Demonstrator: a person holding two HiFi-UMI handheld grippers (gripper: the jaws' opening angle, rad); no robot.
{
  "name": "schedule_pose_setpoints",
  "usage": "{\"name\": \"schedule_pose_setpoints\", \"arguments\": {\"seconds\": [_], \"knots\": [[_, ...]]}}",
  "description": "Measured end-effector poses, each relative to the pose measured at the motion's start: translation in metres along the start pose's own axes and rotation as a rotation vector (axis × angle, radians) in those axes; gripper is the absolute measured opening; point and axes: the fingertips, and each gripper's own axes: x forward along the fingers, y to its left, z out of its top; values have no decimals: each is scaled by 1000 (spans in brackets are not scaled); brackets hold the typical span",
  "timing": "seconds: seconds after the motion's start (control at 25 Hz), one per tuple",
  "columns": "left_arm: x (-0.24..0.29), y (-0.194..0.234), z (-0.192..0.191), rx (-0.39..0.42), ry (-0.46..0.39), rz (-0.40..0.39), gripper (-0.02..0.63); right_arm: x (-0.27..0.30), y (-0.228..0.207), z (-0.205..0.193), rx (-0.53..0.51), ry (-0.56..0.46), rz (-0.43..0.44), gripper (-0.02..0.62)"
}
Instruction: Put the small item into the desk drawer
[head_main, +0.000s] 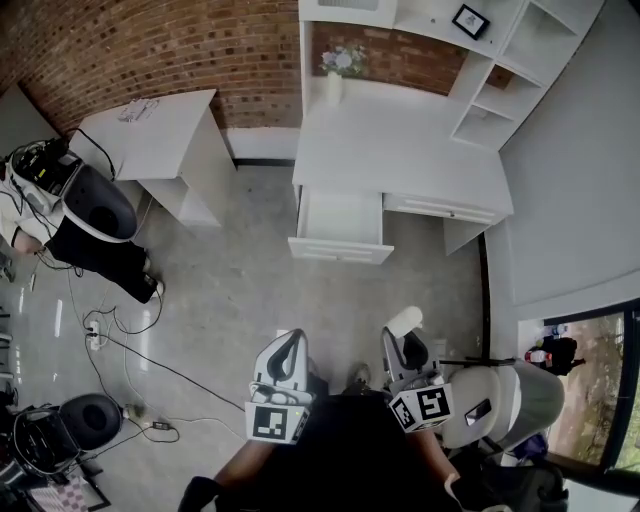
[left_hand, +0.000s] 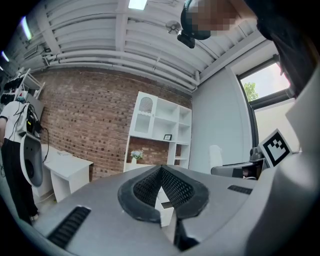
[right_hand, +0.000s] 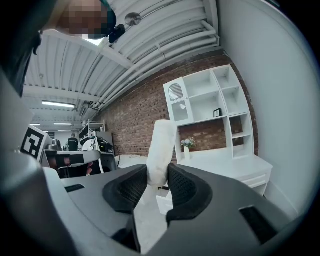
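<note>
So, right gripper (right_hand: 159, 186) clamps only the low end of the fuzzy small item (right_hand: 161, 145) (most sticks up past its jaws), left gripper (left_hand: 161, 172) is pinched together and empty, open desk drawer (head_main: 340, 250) sits well ahead of both, so the item may slip or snag the drawer front.

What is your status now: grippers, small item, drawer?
Left gripper shut, empty. Right gripper shut on white fuzzy item, upright. Drawer open, some way ahead, item not yet in. No obstacle seen before it.
</note>
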Motion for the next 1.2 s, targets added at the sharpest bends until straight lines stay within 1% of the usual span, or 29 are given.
{"name": "schedule_pose_setpoints", "arguments": {"seconds": [0.24,0.52,0.76,1.0,1.08,1.2], "knots": [[-3,23,-7,-18,20,-40,23,10,19,-3,-1,-2,-37,141],[18,31,-17,-22,52,-59,23,28,9,-8,19,7,-51,141],[56,40,-16,-15,51,-35,23,67,-17,-3,19,0,-21,141],[112,53,-11,1,49,-6,23,120,-57,10,11,-13,10,141],[134,53,-12,5,51,4,23,136,-74,14,6,-23,22,141],[183,62,-9,-5,66,19,23,175,-104,23,5,-19,39,141]]}}
